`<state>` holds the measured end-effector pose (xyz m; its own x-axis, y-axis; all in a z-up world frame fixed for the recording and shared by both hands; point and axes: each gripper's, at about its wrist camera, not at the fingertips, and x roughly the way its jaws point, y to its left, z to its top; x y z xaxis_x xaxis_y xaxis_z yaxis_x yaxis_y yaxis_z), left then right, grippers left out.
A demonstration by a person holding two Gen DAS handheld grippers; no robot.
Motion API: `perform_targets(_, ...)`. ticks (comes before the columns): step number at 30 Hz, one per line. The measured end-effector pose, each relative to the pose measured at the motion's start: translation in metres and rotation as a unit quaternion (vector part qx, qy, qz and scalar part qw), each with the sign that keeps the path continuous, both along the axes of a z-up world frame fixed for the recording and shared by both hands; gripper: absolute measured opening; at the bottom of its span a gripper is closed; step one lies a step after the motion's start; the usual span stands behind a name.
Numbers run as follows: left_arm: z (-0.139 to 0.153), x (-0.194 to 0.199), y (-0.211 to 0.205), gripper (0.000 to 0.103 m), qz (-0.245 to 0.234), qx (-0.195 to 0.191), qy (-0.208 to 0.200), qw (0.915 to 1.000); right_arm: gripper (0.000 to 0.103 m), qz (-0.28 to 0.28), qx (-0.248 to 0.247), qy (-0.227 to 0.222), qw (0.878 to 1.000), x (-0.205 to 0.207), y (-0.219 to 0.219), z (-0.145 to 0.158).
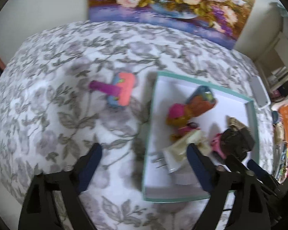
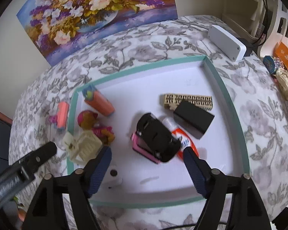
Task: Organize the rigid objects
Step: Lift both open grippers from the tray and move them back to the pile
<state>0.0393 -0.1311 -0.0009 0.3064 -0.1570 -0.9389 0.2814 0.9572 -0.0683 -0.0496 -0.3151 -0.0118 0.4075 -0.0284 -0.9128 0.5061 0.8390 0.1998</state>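
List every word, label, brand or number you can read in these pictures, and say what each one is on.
No text can be read as it stands.
Glue tube, red and white label: print is there, too blurred to read.
Round tin at the table edge: coloured print, too small to read.
Orange box: only white flower-like marks, no letters to make out.
Toys, black boxes and tray: no writing visible.

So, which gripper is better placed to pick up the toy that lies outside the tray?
Left. The left gripper is open beside the toy; the right gripper hangs over the tray.
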Motion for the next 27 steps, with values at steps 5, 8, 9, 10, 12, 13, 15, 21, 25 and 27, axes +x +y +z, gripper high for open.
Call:
perform_targets(5, -0.006, -0.009, 0.015, 0.096, 0.005, 0.03, -0.014, 0.9994, 0.095, 0.009, -0.015, 0.0, 1.0, -0.008, 0.014, 0.001)
perform_targets(8, -0.005, -0.013, 0.023, 0.098, 0.008, 0.035, -0.024, 0.9991, 0.103, 0.013, -0.028, -0.007, 0.999, -0.013, 0.022, 0.005)
perform_targets(9, -0.004, -0.015, 0.027, 0.098, 0.009, 0.037, -0.028, 0.9989, 0.103, 0.015, -0.033, -0.011, 0.999, -0.014, 0.025, 0.007)
perform_targets(10, -0.004, -0.016, 0.029, 0.098, 0.01, 0.038, -0.029, 0.9988, 0.103, 0.017, -0.036, -0.014, 0.999, -0.016, 0.028, 0.009)
perform_targets(12, -0.004, -0.02, 0.036, 0.098, 0.01, 0.039, -0.033, 0.9986, 0.103, 0.02, -0.044, -0.017, 0.999, -0.019, 0.033, 0.012)
perform_targets(13, -0.004, -0.022, 0.039, 0.098, 0.009, 0.039, -0.034, 0.9986, 0.103, 0.021, -0.048, -0.018, 0.998, -0.021, 0.035, 0.013)
perform_targets(15, -0.002, -0.027, 0.044, 0.098, 0.007, 0.039, -0.038, 0.9985, 0.103, 0.025, -0.054, -0.021, 0.998, -0.024, 0.04, 0.016)
perform_targets(21, 0.004, -0.04, 0.062, 0.098, 0.005, 0.034, -0.052, 0.998, 0.103, 0.029, -0.068, -0.035, 0.997, -0.036, 0.053, 0.026)
perform_targets(25, 0.009, -0.049, 0.07, 0.098, 0.007, 0.038, -0.063, 0.9973, 0.103, 0.031, -0.074, -0.043, 0.996, -0.043, 0.06, 0.032)
perform_targets(27, 0.011, -0.053, 0.072, 0.098, 0.006, 0.042, -0.07, 0.9966, 0.103, 0.032, -0.077, -0.048, 0.995, -0.046, 0.063, 0.035)
